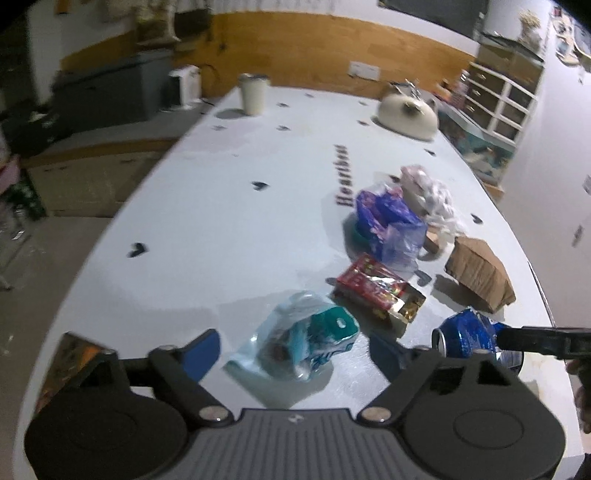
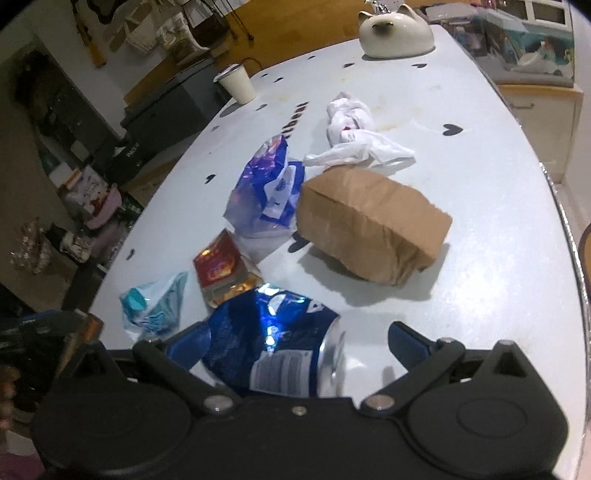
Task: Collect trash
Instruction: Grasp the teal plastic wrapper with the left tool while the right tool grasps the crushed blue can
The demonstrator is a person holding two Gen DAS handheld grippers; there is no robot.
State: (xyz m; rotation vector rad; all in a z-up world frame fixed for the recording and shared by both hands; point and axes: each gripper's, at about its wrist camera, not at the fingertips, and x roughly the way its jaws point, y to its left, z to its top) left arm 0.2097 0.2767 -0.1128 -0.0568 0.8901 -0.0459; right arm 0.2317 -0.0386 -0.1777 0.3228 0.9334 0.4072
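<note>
Trash lies on a white table point(image 1: 221, 206). A crushed blue can point(image 2: 273, 343) lies between the wide-open fingers of my right gripper point(image 2: 295, 343); whether the fingers touch it I cannot tell. The can also shows in the left wrist view point(image 1: 469, 336). My left gripper point(image 1: 295, 350) is open around a teal and clear plastic wrapper point(image 1: 306, 339), point(image 2: 155, 306), apart from it. Beyond lie a red snack packet point(image 1: 376, 288), point(image 2: 218, 266), a purple-blue plastic bag point(image 1: 388, 221), point(image 2: 266, 181), a brown paper bag point(image 1: 480, 273), point(image 2: 369, 221) and a white plastic bag point(image 1: 432, 195), point(image 2: 354, 136).
A white cup point(image 1: 253, 94), point(image 2: 238, 85) and a cream cat-shaped pot point(image 1: 406, 112), point(image 2: 395, 33) stand at the table's far end. An orange packet point(image 1: 70, 362) lies at the near left edge. Shelves point(image 1: 498, 99) stand to the right, cabinets and clutter to the left.
</note>
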